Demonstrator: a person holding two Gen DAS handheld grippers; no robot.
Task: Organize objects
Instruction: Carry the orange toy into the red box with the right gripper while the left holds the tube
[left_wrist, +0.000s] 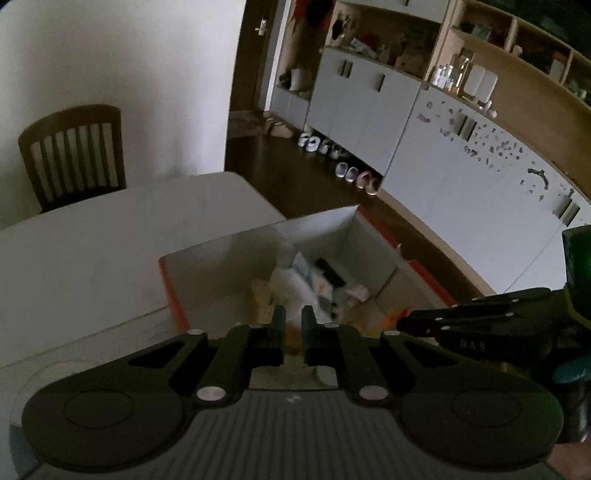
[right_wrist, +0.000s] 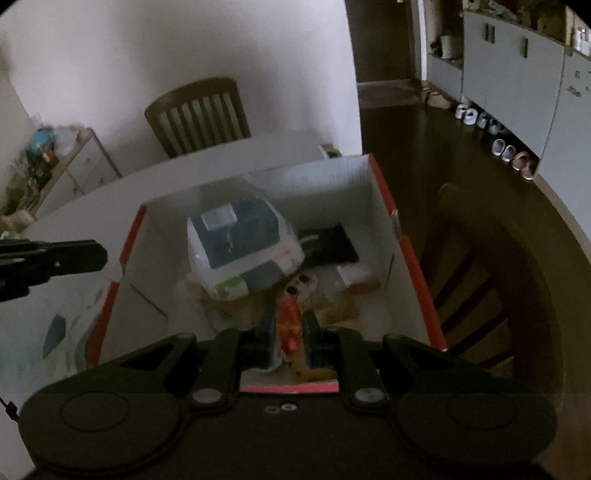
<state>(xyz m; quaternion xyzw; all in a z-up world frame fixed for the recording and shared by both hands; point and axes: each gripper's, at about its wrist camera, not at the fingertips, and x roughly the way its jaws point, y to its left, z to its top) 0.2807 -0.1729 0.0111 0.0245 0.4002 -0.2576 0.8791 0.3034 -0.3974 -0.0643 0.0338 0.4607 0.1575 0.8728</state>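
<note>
A white table (left_wrist: 92, 258) carries the load — its top is pale, with faint scuffs and a seam line running across the near part. Directly on it stands an open cardboard box (right_wrist: 384, 192), white inside with red-orange outer edges, set at the table's right side near the edge. In the right wrist view a small object (right_wrist: 330, 150) sits on the table just behind the box's far corner — too blurred to identify.
</note>
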